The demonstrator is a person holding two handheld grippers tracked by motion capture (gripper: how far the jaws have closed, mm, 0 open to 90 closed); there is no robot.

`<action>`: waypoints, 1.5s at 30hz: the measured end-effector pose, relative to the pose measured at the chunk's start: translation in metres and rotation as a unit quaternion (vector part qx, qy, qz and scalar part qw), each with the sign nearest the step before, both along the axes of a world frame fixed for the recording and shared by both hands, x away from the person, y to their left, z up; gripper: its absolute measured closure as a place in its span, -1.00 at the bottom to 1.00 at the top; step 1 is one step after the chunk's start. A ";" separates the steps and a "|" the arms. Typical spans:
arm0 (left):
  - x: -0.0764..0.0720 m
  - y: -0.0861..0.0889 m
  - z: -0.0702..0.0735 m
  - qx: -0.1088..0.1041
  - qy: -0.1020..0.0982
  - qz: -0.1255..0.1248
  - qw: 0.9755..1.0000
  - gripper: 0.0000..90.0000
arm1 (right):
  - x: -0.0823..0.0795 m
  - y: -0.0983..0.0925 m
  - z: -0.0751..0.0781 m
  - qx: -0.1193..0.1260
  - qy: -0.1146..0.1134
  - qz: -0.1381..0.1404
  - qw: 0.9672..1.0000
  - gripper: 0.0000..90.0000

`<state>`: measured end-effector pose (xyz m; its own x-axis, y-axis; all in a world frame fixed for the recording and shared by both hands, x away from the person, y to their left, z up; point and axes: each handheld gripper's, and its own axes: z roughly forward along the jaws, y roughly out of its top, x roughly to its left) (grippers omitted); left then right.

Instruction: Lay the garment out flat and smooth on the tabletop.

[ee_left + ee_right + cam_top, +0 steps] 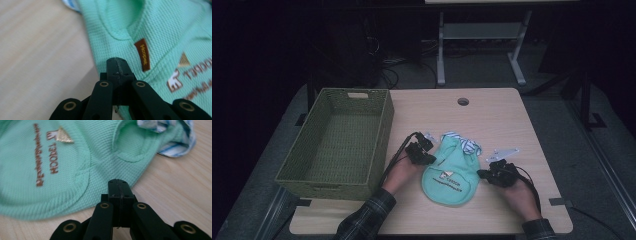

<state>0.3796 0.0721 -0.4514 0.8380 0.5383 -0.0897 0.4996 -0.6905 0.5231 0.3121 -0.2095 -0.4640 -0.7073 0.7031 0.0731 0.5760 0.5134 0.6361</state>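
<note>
A small mint-green garment (451,172) lies flat on the wooden bench (492,115), slightly right of the bench's middle and toward the person's edge, with its rounded hem nearest the person and its blue-and-white striped collar (464,143) at the far end. Brown printed lettering (47,157) runs across its chest, and a small brown label (142,54) is sewn at the side seam on the person's left. The left hand-held gripper (422,151) sits at the garment's left edge; in the left gripper view its jaws are pressed fully together, tips (116,65) right at the edge of the fabric near the label, though whether any cloth is pinched between them cannot be told. The right hand-held gripper (497,173) sits at the garment's right edge; in the right gripper view its jaws are likewise closed tight, tips (118,185) at the border of the cloth below the sleeve opening, and again a pinch of fabric cannot be confirmed. Each is held by a hand with a plaid sleeve (369,212) behind it. A green woven basket (382,125) stands on the bench's left side, well apart from the garment. A round hole (463,101) is cut near the bench's far edge.
</note>
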 end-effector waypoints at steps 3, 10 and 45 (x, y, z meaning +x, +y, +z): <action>-0.011 0.000 0.000 -0.004 0.009 -0.011 1.000 0.99 | 0.001 -0.003 0.000 -0.005 -0.005 -0.002 1.000 1.00; -0.035 -0.001 0.000 -0.011 0.019 -0.030 0.999 0.99 | 0.002 -0.007 0.001 -0.017 -0.006 -0.005 1.000 1.00; -0.039 -0.003 -0.001 -0.008 0.006 -0.033 0.999 1.00 | 0.094 0.024 0.000 0.006 -0.010 -0.010 1.000 0.89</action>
